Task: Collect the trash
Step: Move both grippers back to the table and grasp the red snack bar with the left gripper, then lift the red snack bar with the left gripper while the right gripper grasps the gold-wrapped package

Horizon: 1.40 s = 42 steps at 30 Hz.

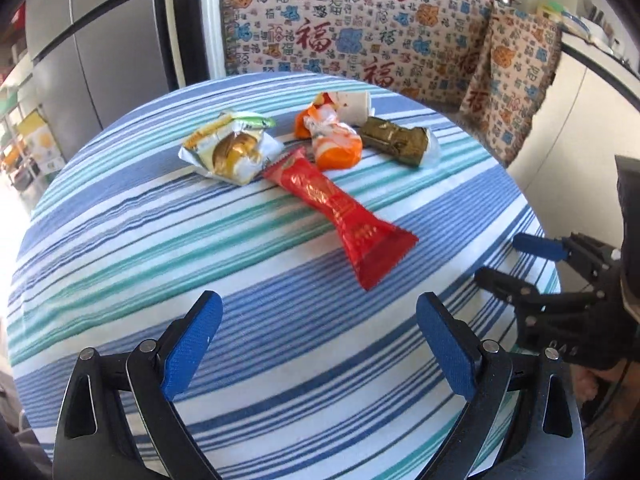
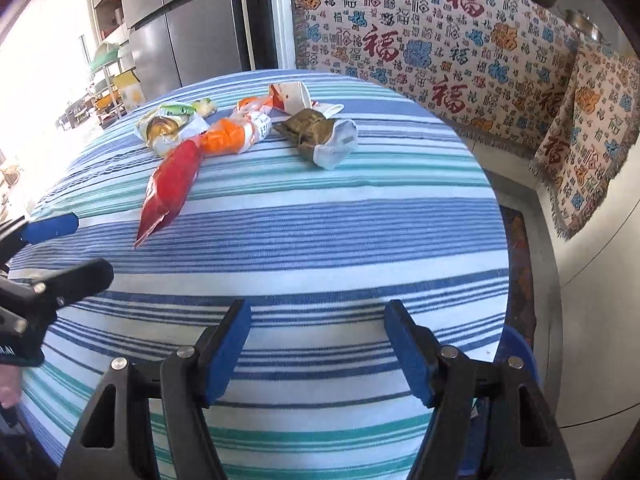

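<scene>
Five wrappers lie untouched around the red wrapper (image 1: pixel 340 212) on the desk (image 1: pixel 120 240); I judge collecting not yet begun. My left gripper (image 1: pixel 318 344) and right gripper (image 2: pixel 318 354) hover nearer me, both spread, empty.

Bare striped cloth (image 1: pixel 280 320) fills the frame's lower half; wrappers (image 1: pixel 320 152) crowd the upper middle, leaving both sides open.
</scene>
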Available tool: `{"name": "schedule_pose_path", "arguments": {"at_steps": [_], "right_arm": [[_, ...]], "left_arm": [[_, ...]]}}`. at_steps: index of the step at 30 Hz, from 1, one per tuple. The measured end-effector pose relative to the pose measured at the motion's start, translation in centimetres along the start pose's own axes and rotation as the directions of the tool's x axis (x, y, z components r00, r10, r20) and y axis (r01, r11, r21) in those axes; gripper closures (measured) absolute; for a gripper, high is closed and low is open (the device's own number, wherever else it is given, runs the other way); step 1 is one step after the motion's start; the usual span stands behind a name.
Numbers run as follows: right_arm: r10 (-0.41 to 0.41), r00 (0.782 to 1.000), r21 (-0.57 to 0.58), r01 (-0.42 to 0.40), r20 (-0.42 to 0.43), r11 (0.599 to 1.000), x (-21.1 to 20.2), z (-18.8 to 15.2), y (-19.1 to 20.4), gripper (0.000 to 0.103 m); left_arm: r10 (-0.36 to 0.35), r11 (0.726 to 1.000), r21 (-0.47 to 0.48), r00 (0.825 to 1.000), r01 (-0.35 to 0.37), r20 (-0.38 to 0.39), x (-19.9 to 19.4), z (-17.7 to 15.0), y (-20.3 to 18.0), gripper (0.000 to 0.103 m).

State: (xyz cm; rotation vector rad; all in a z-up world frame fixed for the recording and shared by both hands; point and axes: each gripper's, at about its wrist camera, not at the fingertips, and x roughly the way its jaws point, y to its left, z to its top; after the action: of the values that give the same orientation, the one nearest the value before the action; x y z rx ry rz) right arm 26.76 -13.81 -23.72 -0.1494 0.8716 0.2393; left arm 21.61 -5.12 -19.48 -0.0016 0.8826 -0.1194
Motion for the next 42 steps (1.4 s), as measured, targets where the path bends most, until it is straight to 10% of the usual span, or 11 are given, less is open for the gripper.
{"name": "schedule_pose_path", "arguments": {"at_steps": [9,11,13,22,27,31,42], "right_arm": [[-0.004,1.0,0.012,0.004,0.02,1.0,0.3,0.1,-0.5,0.031],[-0.001,1.0,0.009,0.001,0.02,1.0,0.4,0.2,-0.6,0.031],[0.004,1.0,0.006,-0.004,0.017,1.0,0.3,0.2,-0.6,0.031],[0.007,1.0,0.003,-0.007,0.003,1.0,0.2,0.3,-1.0,0.031],[0.004,1.0,0.006,-0.004,0.004,1.0,0.2,0.2,-1.0,0.031],[0.0,1.0,0.012,0.0,0.001,1.0,0.3,0.5,-1.1,0.031],[0.01,0.999,-0.011,-0.01,-0.039,1.0,3.2,4.3,-2.4,0.029]], "left_arm": [[0.046,0.998,-0.029,0.997,-0.048,-0.057,5.0,5.0,-0.5,0.007],[0.068,0.997,-0.018,0.995,-0.07,-0.075,5.8,4.9,-0.6,0.022],[0.052,0.998,-0.013,0.994,-0.054,-0.096,6.1,4.4,-0.2,0.07],[0.024,0.998,0.062,0.996,-0.019,-0.087,1.1,-0.4,3.2,0.083],[0.074,0.997,0.033,0.995,-0.072,-0.067,-1.5,-2.4,6.9,0.081],[0.077,0.997,0.002,0.995,-0.077,-0.061,-0.8,-2.4,8.6,0.031],[0.112,0.993,-0.03,0.993,-0.114,-0.039,1.5,-2.5,11.1,0.002]]}}
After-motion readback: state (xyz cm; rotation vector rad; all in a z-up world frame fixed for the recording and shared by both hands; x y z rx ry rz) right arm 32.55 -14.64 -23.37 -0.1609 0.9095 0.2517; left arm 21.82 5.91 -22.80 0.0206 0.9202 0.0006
